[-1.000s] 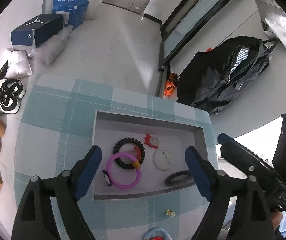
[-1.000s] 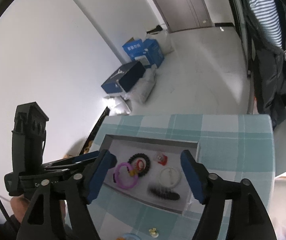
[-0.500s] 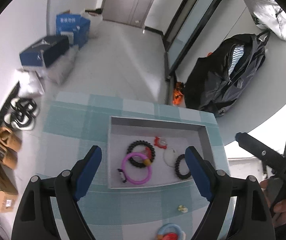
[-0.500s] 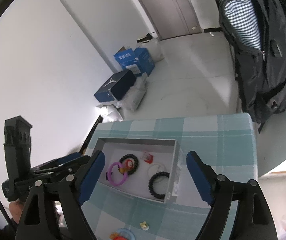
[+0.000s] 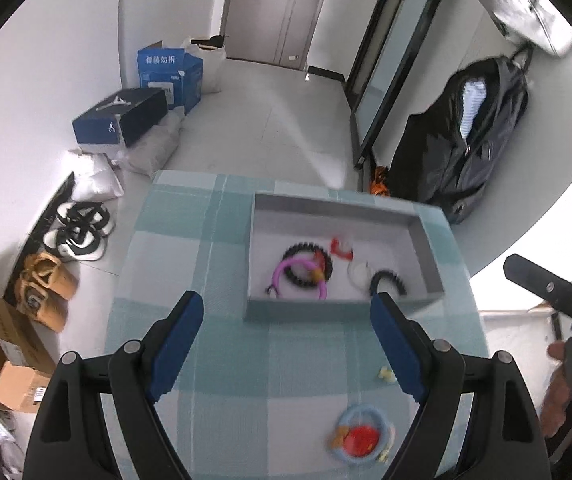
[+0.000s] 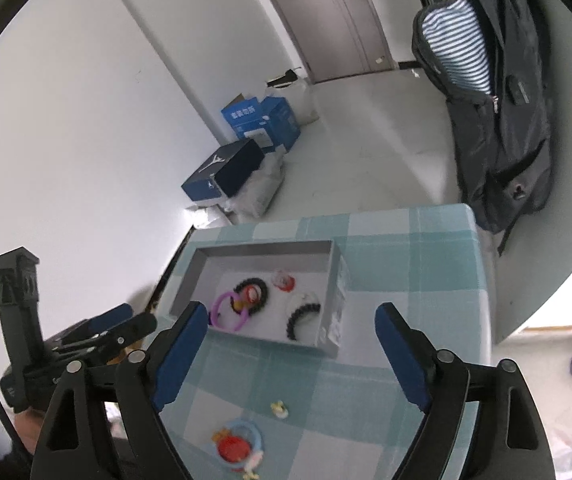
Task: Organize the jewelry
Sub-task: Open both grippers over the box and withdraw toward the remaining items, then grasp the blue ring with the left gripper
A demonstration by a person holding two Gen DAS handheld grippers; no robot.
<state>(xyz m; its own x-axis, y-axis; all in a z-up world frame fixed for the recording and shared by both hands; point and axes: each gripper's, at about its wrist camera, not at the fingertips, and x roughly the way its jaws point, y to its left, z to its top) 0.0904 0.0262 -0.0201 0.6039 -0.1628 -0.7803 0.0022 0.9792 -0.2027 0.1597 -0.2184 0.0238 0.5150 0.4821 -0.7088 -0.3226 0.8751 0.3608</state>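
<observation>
A grey tray (image 5: 425,252) (image 6: 202,266) sits on the teal checked tablecloth. In it lie a pink ring (image 5: 280,276) (image 6: 222,312), a black beaded bracelet (image 5: 305,246) (image 6: 264,292), a second black bracelet (image 5: 389,278) (image 6: 301,314), a white ring (image 5: 355,276) and a red charm (image 5: 339,246) (image 6: 284,280). Outside the tray, nearer me, lie a light blue ring with red and yellow charms (image 5: 361,432) (image 6: 240,444) and a small yellow piece (image 5: 385,374) (image 6: 280,408). My left gripper (image 5: 287,346) and right gripper (image 6: 291,356) are both open and empty, held above the cloth short of the tray.
A black backpack (image 5: 469,136) (image 6: 497,120) leans on the wall beyond the table. Blue boxes (image 5: 146,92), shoes (image 5: 78,232) and cardboard boxes (image 5: 2,356) stand on the floor to the left. The table edge (image 6: 485,300) drops off on the right.
Both grippers have drawn back and up from the tray, so the blue ring and yellow piece on the cloth show more fully. The second black bracelet has shifted beside the white ring.
</observation>
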